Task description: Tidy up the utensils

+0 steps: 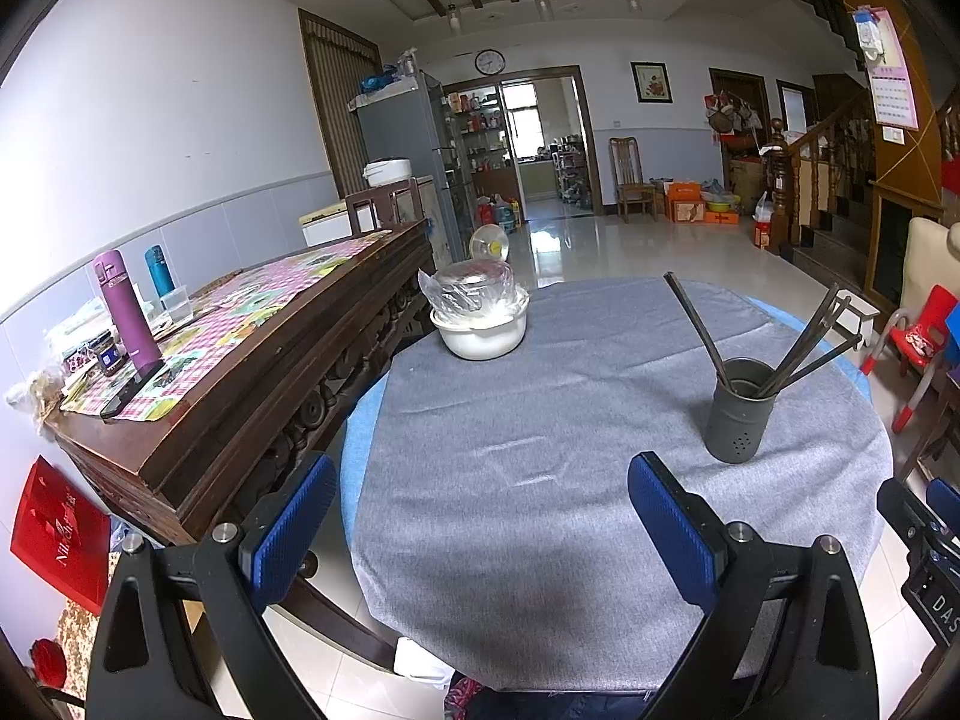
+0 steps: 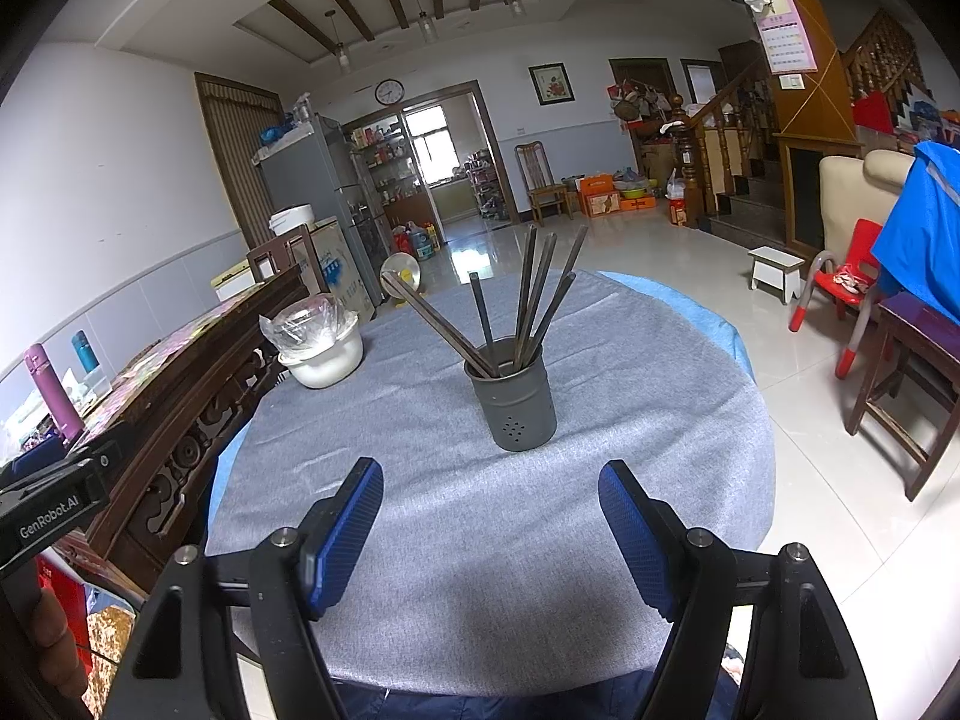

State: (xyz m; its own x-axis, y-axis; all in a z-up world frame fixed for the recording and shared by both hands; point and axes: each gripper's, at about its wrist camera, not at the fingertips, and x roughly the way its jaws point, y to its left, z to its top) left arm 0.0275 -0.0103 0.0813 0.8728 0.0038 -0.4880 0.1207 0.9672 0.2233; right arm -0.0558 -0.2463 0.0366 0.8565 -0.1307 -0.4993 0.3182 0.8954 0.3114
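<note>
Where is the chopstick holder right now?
The chopstick holder stands upright on the grey tablecloth, centre of the right wrist view, right of the white pot.

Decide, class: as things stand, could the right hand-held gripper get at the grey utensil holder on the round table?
Probably yes. The right hand-held gripper is open and empty, and the utensil holder stands straight ahead with only bare grey tablecloth between them. The white pot sits well off to the side.

A white pot (image 1: 480, 333) topped with a plastic-wrapped bowl (image 1: 471, 291) stands near the far left edge of the round table's grey cloth (image 1: 540, 450). Beside the table, a dark wooden sideboard (image 1: 252, 372) carries a checked mat (image 1: 240, 312), a purple flask (image 1: 123, 312) and a teal flask (image 1: 159, 270). A red child's chair (image 2: 840, 294) stands on the tiled floor.
</note>
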